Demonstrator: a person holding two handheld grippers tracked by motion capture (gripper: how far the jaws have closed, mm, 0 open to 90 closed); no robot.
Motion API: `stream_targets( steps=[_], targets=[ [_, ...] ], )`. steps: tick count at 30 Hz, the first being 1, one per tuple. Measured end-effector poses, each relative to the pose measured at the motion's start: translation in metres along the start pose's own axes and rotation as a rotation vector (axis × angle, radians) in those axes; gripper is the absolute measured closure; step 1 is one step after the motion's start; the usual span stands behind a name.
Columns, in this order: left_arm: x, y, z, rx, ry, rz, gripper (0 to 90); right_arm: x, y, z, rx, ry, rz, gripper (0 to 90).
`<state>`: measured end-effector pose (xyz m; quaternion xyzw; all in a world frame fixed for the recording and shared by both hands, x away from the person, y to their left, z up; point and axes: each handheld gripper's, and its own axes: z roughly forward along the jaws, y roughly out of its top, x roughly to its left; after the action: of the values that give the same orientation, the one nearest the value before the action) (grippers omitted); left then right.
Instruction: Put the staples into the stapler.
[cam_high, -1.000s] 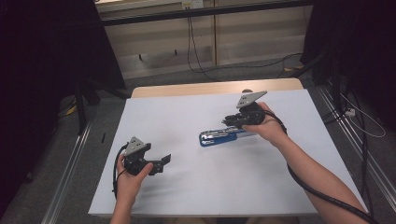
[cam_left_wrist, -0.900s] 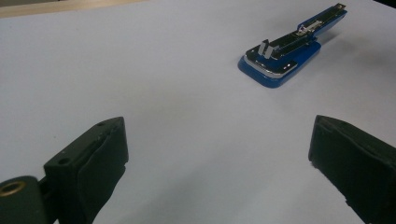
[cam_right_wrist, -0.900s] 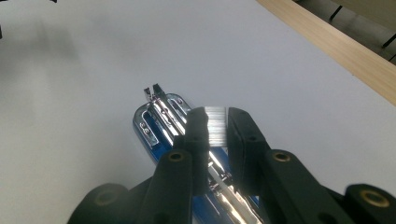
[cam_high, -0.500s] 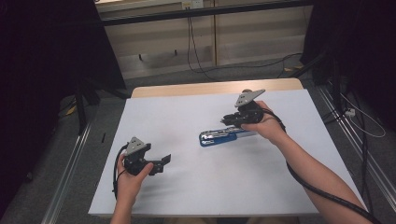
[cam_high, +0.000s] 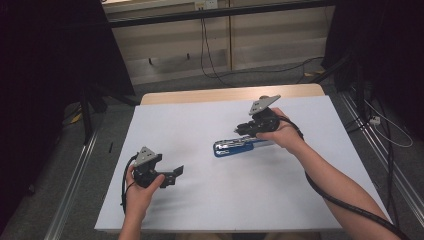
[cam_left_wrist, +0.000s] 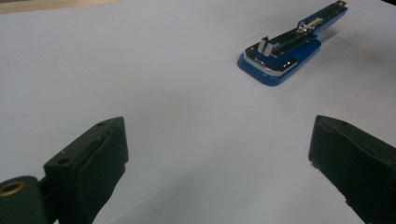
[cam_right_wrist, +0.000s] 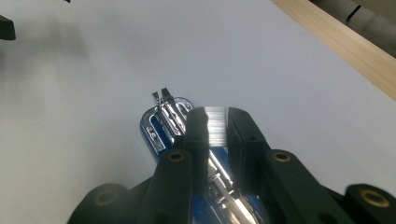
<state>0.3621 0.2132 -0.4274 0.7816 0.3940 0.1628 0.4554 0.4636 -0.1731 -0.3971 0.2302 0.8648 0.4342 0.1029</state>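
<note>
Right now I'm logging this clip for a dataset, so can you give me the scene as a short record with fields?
surface: white table top on a wooden table
object: blue stapler, opened out flat, metal staple track upward
right tongs: shut on a strip of silver staples over the stapler's track
left tongs: open, nothing between the jaws, facing the stapler
left tongs position: near the table's left front part, apart from the stapler
background: dark curtains, cables on the floor
</note>
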Motion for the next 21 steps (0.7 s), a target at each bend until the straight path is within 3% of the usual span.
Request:
stream_targets(
  steps=[21],
  targets=[
    [0.002,-0.002,0.0,0.001,0.008,-0.004,5.0,-0.001,0.003,0.011,0.001,0.049,-0.028,79.0]
  ],
)
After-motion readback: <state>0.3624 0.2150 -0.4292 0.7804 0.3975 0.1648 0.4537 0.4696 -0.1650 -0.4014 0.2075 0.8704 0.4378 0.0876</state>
